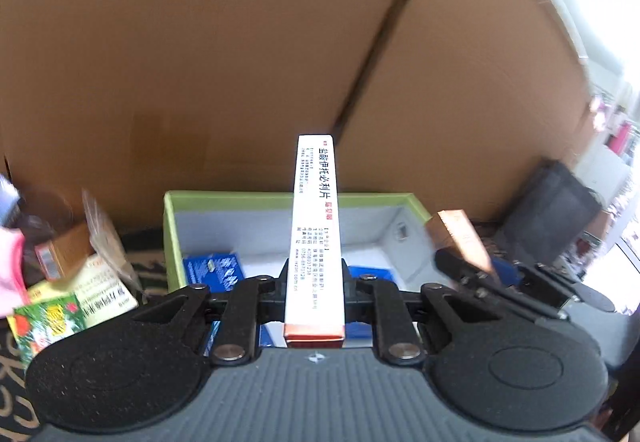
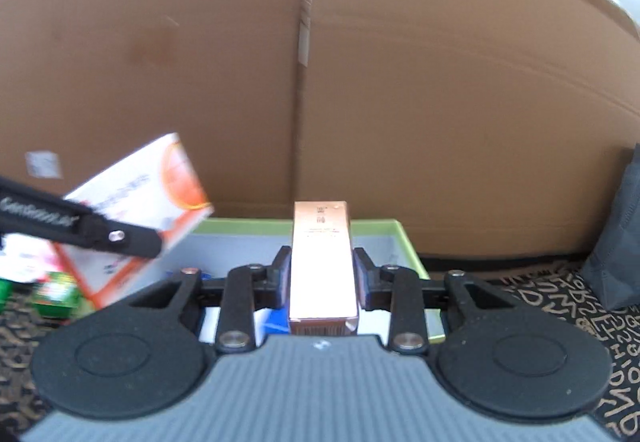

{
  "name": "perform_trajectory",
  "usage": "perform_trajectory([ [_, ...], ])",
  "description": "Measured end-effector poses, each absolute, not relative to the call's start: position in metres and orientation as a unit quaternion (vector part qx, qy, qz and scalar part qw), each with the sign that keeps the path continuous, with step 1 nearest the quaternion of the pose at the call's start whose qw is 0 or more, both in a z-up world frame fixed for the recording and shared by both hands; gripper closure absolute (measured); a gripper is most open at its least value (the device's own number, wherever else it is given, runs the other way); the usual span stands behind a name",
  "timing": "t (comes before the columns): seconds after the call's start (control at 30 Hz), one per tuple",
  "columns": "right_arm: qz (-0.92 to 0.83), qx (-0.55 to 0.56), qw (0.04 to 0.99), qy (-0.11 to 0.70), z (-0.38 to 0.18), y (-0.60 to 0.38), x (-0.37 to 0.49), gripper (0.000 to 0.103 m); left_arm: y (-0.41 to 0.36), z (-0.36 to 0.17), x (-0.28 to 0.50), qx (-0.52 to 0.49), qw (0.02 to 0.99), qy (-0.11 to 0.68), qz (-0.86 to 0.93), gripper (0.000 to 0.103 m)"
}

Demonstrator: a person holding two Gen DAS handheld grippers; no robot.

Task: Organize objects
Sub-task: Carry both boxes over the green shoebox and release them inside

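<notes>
**Two cartons carried toward the green tray**

The white medicine box (image 1: 316, 234), long axis along the left gripper (image 1: 315, 282), is clenched in its jaws; the copper box (image 2: 323, 266) likewise in the right gripper (image 2: 322, 278). The green tray (image 1: 170, 226) lies at twelve o'clock below both.

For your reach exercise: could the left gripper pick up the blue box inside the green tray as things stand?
Probably not: the left gripper is already shut on a white box, which stands over the blue box in the green tray.
</notes>
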State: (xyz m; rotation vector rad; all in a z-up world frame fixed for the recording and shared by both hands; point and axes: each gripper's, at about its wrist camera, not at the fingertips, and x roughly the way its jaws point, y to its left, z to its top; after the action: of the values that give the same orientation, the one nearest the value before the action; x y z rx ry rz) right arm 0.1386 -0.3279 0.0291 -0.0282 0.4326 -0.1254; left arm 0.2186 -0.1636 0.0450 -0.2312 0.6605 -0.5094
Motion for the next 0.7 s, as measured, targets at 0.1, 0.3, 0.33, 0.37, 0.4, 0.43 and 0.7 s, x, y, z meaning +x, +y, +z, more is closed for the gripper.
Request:
perform_trajectory([
  [0.1,-0.075,-0.007,0.969,0.234,0.017,-0.342,0.161,0.072,-0.166,0.032,0.230,-0.114,0.904,0.338,-0.235,0.085],
  [0.3,-0.074,0.003,0.963,0.258,-0.006,-0.355,0.176,0.072,-0.169,0.024,0.234,-0.106,0.908,0.333,-0.232,0.085],
  [0.33,-0.075,0.002,0.963,0.260,-0.009,-0.355,0.179,0.072,-0.170,0.024,0.233,-0.107,0.909,0.329,-0.232,0.085],
  [0.37,-0.076,0.002,0.962,0.262,-0.011,-0.355,0.180,0.072,-0.171,0.024,0.232,-0.107,0.911,0.324,-0.233,0.085],
  [0.4,-0.074,0.003,0.962,0.261,-0.013,-0.355,0.180,0.071,-0.173,0.024,0.232,-0.105,0.912,0.320,-0.235,0.085],
  [0.43,-0.072,0.005,0.963,0.259,-0.014,-0.356,0.180,0.066,-0.174,0.025,0.231,-0.102,0.913,0.317,-0.237,0.083],
  [0.7,-0.088,-0.032,0.977,0.189,0.007,-0.348,0.145,0.007,-0.151,0.037,0.211,-0.136,0.925,0.268,-0.234,0.018],
])
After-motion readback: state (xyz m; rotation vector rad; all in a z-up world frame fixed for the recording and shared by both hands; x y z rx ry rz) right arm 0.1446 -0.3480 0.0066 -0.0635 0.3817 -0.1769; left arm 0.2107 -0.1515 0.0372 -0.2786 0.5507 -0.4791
